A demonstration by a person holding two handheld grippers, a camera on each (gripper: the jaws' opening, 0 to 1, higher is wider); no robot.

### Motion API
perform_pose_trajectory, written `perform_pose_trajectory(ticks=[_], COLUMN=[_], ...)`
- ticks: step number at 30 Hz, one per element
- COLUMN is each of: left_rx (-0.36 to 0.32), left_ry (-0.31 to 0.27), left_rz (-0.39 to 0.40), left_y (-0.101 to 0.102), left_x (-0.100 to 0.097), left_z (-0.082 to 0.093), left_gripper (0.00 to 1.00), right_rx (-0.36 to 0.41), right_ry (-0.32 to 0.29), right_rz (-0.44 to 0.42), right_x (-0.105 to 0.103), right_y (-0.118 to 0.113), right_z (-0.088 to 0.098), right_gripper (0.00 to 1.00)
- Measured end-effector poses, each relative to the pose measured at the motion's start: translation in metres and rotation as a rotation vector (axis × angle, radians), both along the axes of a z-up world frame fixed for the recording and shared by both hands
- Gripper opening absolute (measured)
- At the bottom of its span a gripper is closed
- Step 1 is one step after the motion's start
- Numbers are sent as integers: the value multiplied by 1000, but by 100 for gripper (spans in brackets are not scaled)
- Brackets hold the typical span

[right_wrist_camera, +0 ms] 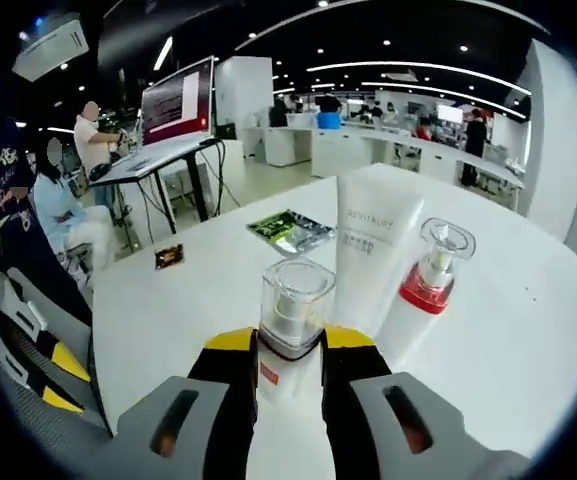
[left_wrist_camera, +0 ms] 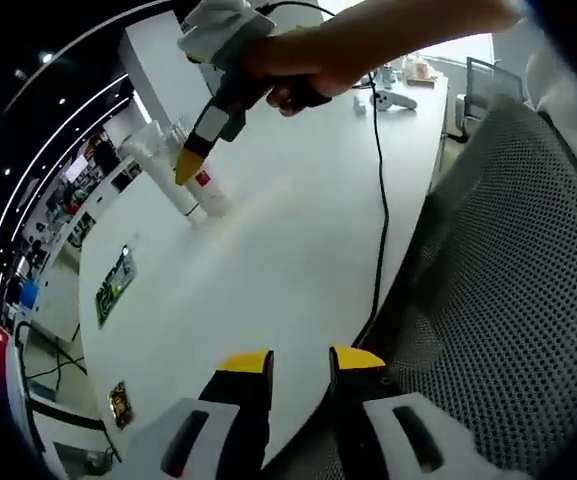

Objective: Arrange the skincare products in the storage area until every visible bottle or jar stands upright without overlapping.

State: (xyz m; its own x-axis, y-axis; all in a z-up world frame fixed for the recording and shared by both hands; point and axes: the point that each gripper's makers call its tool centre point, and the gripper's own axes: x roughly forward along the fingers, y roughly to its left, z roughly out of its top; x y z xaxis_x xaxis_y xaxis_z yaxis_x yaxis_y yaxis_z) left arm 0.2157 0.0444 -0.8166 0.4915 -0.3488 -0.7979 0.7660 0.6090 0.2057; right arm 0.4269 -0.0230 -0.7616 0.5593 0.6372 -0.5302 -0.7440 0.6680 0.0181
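Note:
Three skincare products stand close together on the white table (right_wrist_camera: 528,330). My right gripper (right_wrist_camera: 290,340) is shut on the lower body of a pump bottle (right_wrist_camera: 293,310) with a clear cap and a red label. Right behind it stands a white tube (right_wrist_camera: 373,250), and beside the tube a second clear-capped bottle (right_wrist_camera: 428,280) with a red collar. In the left gripper view a hand holds that right gripper (left_wrist_camera: 190,165) at the white products (left_wrist_camera: 200,195) far across the table. My left gripper (left_wrist_camera: 301,362) hangs open over the table's near edge, with nothing between its jaws.
A black cable (left_wrist_camera: 378,200) runs across the table toward the mesh office chair (left_wrist_camera: 508,280) at its edge. A green packet (right_wrist_camera: 290,230) and a small brown card (right_wrist_camera: 169,256) lie flat farther out. People sit at a desk with a monitor (right_wrist_camera: 178,105).

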Motion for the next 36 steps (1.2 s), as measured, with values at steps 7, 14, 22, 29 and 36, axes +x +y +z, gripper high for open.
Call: perform_pose_trajectory(ticks=[7, 14, 22, 29, 36], left_rx=[5, 4, 0, -1, -1], left_ry=[-15, -21, -27, -27, -22], left_rz=[17, 17, 19, 16, 18], left_y=[4, 5, 5, 5, 6], left_x=[3, 4, 4, 4, 4], left_z=[2, 2, 4, 4, 2], left_gripper=[23, 23, 23, 22, 22], right_rx=[-29, -29, -38, -37, -56], right_ry=[-14, -43, -101, -162, -221], right_rz=[-17, -29, -45, -23, -9], right_x=[13, 17, 25, 30, 36], right_y=[-3, -2, -4, 2, 4], right_z=[-14, -20, -27, -27, -28], right_gripper=[22, 22, 22, 22, 23])
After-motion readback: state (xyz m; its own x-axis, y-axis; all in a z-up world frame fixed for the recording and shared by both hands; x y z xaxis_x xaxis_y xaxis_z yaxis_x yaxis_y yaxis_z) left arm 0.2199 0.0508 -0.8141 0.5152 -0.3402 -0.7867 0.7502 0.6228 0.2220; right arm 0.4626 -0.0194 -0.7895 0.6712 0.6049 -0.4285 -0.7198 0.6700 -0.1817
